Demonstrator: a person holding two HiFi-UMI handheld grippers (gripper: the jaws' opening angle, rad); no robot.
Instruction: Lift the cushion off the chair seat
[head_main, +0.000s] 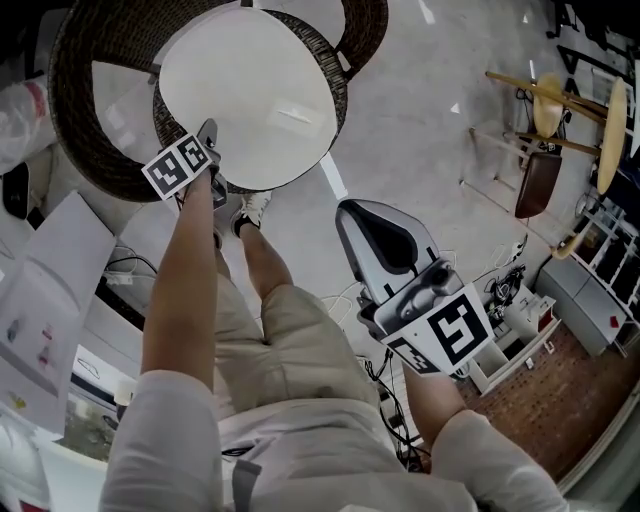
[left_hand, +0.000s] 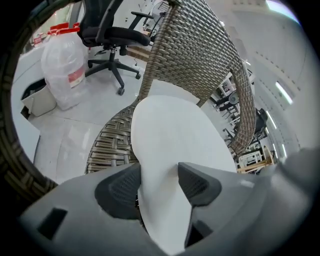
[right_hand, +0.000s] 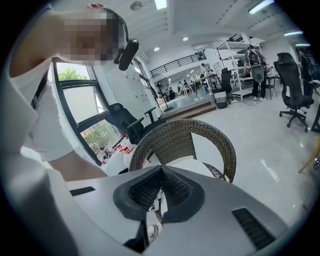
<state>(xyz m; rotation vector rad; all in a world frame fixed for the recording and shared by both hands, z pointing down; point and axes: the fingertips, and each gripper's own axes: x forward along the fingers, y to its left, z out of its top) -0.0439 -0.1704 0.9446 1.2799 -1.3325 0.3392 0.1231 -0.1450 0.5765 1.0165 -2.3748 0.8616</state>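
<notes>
A round white cushion (head_main: 250, 95) lies on the seat of a dark wicker chair (head_main: 85, 100). My left gripper (head_main: 211, 132) reaches its near edge at the left. In the left gripper view the cushion (left_hand: 170, 140) runs between the two pads, which press on its rim; the left gripper (left_hand: 159, 182) is shut on it, with the woven seat (left_hand: 107, 145) below and the chair's back (left_hand: 195, 55) behind. My right gripper (head_main: 348, 212) hangs apart over the floor, right of the chair, with nothing in it. Its jaws (right_hand: 161, 171) are shut and point at the chair (right_hand: 185, 137) and cushion (right_hand: 192, 164).
The person's legs and a shoe (head_main: 250, 210) stand just in front of the chair. Papers (head_main: 50, 300) and cables lie at the left. Wooden furniture (head_main: 560, 110) stands at the far right. A black office chair (left_hand: 112, 35) and a bin with a clear bag (left_hand: 65, 70) are beyond the wicker chair.
</notes>
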